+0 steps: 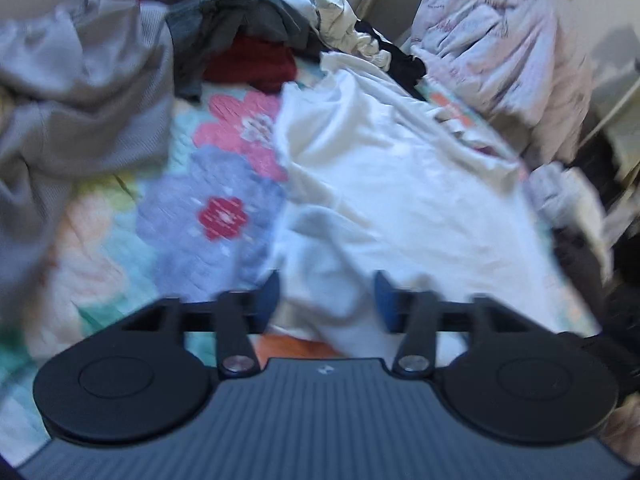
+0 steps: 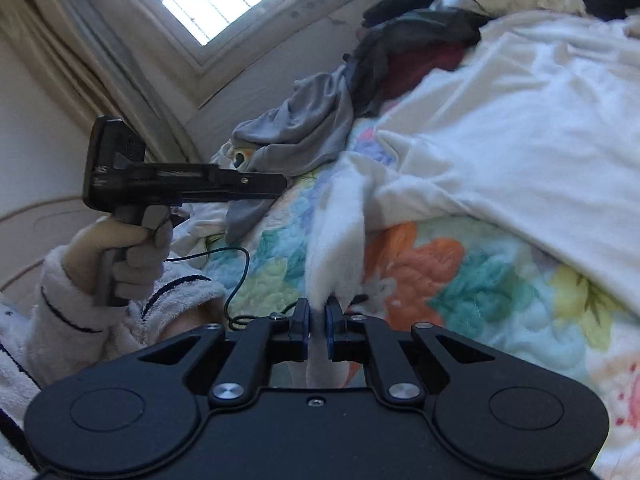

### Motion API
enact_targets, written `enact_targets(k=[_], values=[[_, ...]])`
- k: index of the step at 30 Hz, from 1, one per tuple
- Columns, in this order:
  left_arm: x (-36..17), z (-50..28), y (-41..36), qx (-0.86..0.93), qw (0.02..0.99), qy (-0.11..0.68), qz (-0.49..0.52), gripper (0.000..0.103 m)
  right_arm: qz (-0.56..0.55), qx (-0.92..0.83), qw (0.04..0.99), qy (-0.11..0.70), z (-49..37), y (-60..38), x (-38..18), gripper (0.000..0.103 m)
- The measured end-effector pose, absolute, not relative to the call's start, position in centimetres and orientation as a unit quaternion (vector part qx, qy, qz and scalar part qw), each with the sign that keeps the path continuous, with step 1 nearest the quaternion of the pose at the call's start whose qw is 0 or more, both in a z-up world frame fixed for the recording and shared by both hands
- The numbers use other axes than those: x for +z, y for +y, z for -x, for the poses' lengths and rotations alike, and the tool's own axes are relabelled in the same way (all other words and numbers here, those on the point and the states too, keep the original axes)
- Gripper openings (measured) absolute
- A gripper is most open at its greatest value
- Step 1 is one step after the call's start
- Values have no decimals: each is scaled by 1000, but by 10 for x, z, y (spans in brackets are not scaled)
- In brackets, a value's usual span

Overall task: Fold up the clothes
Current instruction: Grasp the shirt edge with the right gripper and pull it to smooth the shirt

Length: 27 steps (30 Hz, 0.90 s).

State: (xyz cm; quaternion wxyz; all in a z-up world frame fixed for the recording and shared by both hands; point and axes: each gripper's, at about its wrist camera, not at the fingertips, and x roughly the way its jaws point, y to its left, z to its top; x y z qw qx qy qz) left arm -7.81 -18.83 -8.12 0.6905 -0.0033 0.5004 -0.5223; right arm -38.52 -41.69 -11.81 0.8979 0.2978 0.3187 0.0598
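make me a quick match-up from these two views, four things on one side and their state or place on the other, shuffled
Things:
1. right gripper
2. left gripper
3. grey garment
4. dark red garment

States or places:
A. jaws apart, white cloth between them, not pressed
B. tucked under darker clothes in the far pile
C. shut on a strip of the white garment
D. crumpled on the floral quilt

Pairs: 1-C, 2-A, 3-D, 4-B

My bed carries a flower-patterned quilt (image 1: 224,184). On it: white garment (image 1: 400,184) spread across the right, grey garment (image 1: 80,92) heaped at the left, dark red cloth (image 1: 256,62) in the far pile, pale bundle (image 1: 500,48) at the far right.
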Motion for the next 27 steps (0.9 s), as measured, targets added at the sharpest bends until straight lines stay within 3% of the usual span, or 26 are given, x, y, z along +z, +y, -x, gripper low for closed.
enact_targets(k=[2, 5, 12, 14, 15, 16, 22, 24, 25, 26, 27], values=[[-80, 87, -195, -519, 685, 512, -7, 60, -294, 71, 902, 308, 374, -414, -115, 11], [-82, 96, -203, -518, 675, 524, -24, 71, -300, 118, 899, 297, 356, -400, -111, 11], [-95, 107, -205, -527, 650, 547, -43, 74, -236, 189, 901, 310, 341, -364, -98, 11], [-95, 117, -201, -557, 647, 519, -49, 62, -220, 197, 906, 303, 343, -360, -91, 11], [-93, 122, -200, -572, 645, 504, -56, 42, -213, 203, 908, 298, 345, -360, -87, 11], [-91, 127, -199, -584, 639, 496, -66, 32, -208, 206, 910, 295, 344, -360, -84, 11], [-87, 143, -196, -609, 612, 493, -105, 32, -223, 226, 893, 320, 347, -379, -77, 13], [-91, 147, -195, -608, 607, 494, -129, 32, -221, 223, 892, 325, 354, -385, -77, 24], [-93, 149, -195, -608, 605, 495, -140, 32, -229, 218, 892, 323, 358, -391, -78, 41], [-97, 152, -194, -609, 597, 500, -149, 32, -246, 212, 892, 315, 363, -399, -79, 50], [-102, 154, -193, -610, 588, 507, -158, 32, -265, 202, 891, 308, 366, -407, -82, 50]])
